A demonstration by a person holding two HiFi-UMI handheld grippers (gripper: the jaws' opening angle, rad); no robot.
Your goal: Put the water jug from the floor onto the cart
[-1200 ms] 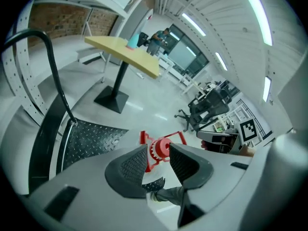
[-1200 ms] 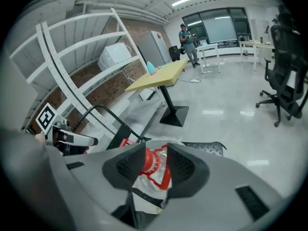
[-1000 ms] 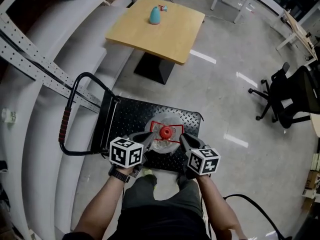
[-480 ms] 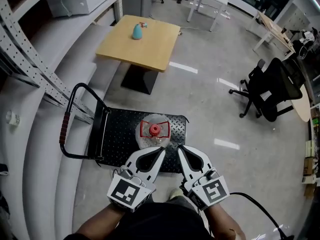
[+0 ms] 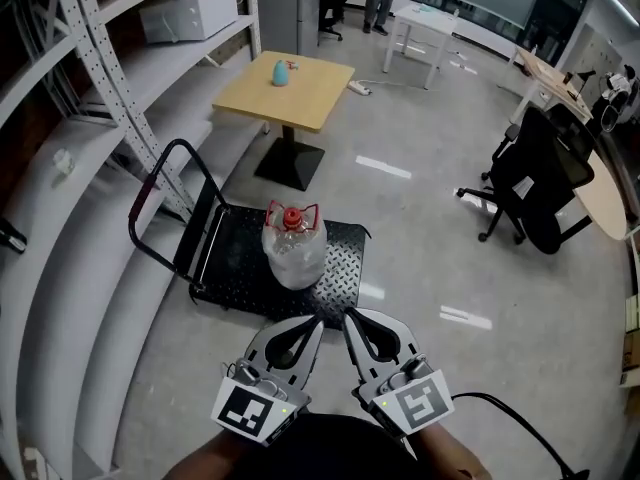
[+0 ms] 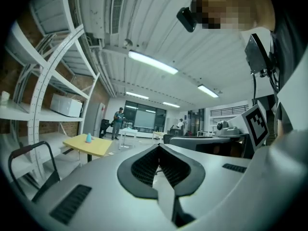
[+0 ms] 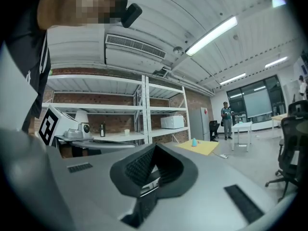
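Clear plastic water jug with a red cap (image 5: 294,251) sits mid-deck on the black steel cart (image 5: 345,268); left tongs (image 5: 316,320) and right tongs (image 5: 349,315) have pulled away, clenched empty, so basically done.

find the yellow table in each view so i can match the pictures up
Head view: the yellow table is at upper centre, a little left of the middle.
Left gripper view: the table is at lower left, below the shelving.
Right gripper view: the table is right of centre, past the shelving.
Shared landmark: the small blue object standing on the table.
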